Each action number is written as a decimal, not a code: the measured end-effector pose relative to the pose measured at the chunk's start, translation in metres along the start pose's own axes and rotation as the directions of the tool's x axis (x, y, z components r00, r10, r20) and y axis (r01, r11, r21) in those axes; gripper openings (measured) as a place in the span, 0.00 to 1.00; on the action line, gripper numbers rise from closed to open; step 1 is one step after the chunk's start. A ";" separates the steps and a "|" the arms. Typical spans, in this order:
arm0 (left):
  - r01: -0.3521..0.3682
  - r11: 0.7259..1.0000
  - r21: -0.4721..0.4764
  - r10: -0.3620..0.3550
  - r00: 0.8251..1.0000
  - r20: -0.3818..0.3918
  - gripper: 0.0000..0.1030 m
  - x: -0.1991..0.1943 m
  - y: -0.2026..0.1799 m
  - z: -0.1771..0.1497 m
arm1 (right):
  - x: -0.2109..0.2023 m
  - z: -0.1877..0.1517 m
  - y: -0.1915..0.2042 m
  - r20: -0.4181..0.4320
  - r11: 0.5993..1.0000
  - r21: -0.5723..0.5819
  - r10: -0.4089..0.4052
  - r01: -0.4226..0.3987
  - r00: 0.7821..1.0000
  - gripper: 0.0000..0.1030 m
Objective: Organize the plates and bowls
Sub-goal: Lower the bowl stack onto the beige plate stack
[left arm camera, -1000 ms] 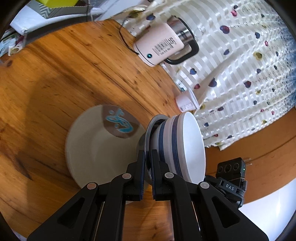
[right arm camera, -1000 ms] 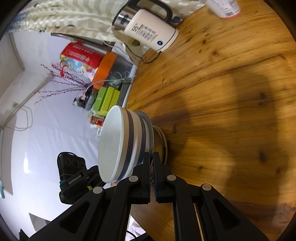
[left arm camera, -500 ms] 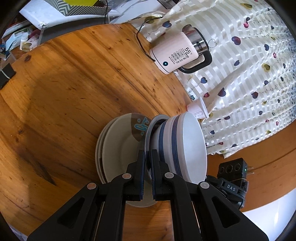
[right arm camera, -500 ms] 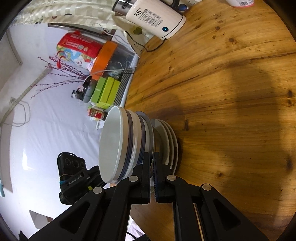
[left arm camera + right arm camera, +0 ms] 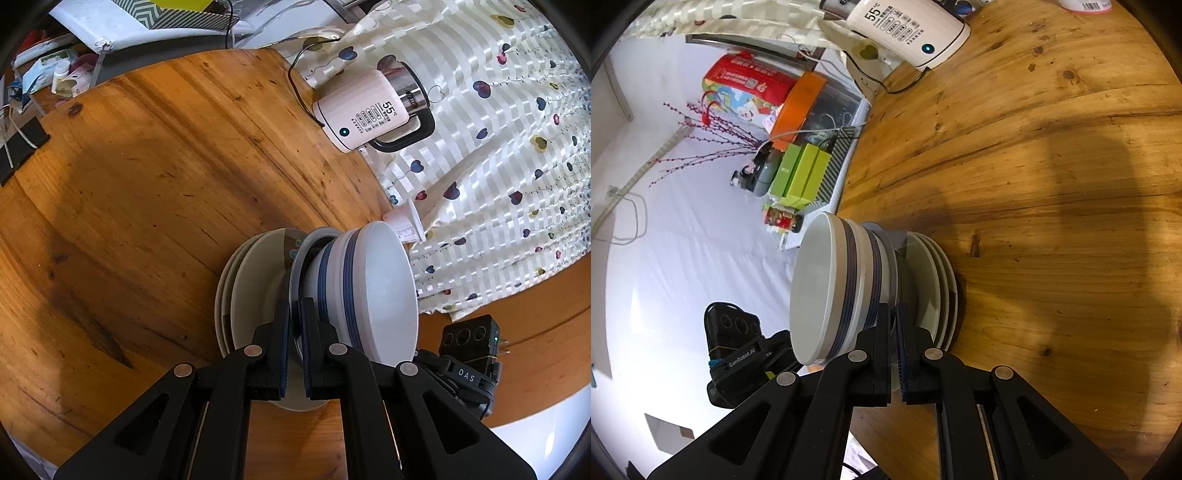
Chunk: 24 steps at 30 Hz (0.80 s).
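Both grippers pinch opposite rim edges of a grey plate (image 5: pixel 300 254) that carries two nested white bowls with blue bands (image 5: pixel 373 291). My left gripper (image 5: pixel 293 314) is shut on the plate's rim; the right gripper's body (image 5: pixel 469 369) shows beyond the bowls. In the right wrist view my right gripper (image 5: pixel 894 317) is shut on the same plate (image 5: pixel 892 243), with the bowls (image 5: pixel 827 291) on it. This load sits right over a stack of white plates (image 5: pixel 251 291) on the wooden table (image 5: pixel 147 184), also seen in the right wrist view (image 5: pixel 936 280). Contact between load and stack is hidden.
A pink-white electric kettle (image 5: pixel 364 120) with a black cord stands at the table's far edge, also in the right wrist view (image 5: pixel 908 29). A small white cup (image 5: pixel 406 225) lies by the heart-patterned curtain (image 5: pixel 498 166). Boxes and clutter (image 5: pixel 801 173) sit beyond the table edge.
Both grippers have carried the plate with the bowls across the table until it stands over the stack of white plates, and lower toward it. The kettle has shifted in view accordingly.
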<state>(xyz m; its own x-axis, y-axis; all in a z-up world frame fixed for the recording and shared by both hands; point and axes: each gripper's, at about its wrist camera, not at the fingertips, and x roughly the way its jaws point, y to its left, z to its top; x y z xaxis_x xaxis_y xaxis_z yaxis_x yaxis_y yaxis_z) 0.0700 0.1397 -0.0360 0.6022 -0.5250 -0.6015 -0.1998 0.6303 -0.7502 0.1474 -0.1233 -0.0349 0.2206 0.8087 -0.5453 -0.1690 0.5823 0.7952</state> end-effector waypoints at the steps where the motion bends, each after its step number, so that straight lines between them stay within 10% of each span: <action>1: 0.000 1.000 -0.001 0.000 1.000 0.000 0.04 0.000 0.000 0.000 | 0.000 0.000 0.000 -0.001 1.000 -0.001 -0.002 0.002 1.000 0.05; 24: -0.015 1.000 -0.013 0.015 1.000 0.005 0.04 -0.004 0.005 -0.003 | 0.006 0.003 0.005 -0.015 0.999 -0.023 -0.032 0.032 0.999 0.06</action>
<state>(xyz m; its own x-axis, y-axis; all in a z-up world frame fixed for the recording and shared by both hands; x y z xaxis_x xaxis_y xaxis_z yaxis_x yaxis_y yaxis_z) 0.0642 0.1433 -0.0387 0.6027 -0.5126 -0.6116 -0.2191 0.6307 -0.7445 0.1512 -0.1157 -0.0334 0.2113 0.7907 -0.5745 -0.1842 0.6095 0.7711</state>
